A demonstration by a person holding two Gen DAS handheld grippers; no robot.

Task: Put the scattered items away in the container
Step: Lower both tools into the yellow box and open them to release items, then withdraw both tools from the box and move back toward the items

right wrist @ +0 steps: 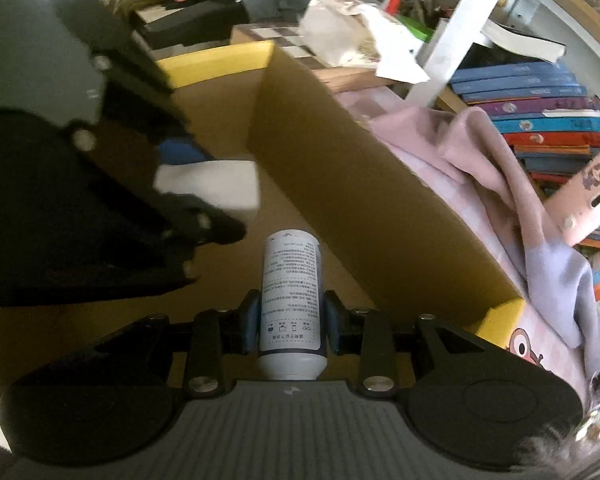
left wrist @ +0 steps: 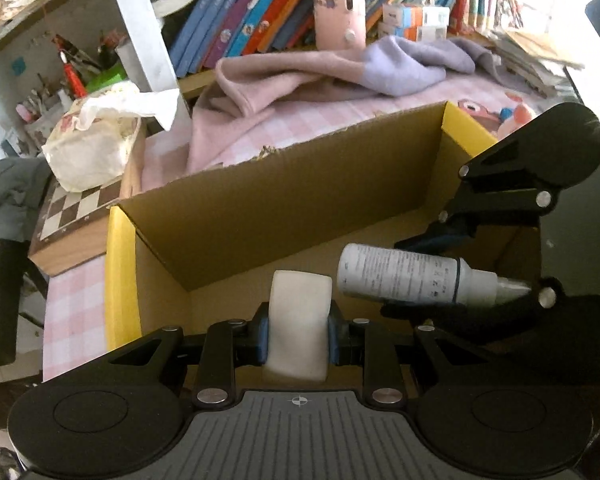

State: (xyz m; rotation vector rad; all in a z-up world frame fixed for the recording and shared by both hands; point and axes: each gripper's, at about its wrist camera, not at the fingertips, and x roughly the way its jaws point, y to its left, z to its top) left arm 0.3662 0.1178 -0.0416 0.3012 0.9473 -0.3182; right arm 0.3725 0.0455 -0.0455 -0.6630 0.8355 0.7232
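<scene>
Over the open brown cardboard box (left wrist: 284,216) with yellow edges, my left gripper (left wrist: 298,338) pinches a white rectangular block (left wrist: 298,320) and my right gripper (right wrist: 290,320) pinches a white labelled spray bottle (right wrist: 291,300); neither is released yet, and the box floor looks bare.
</scene>
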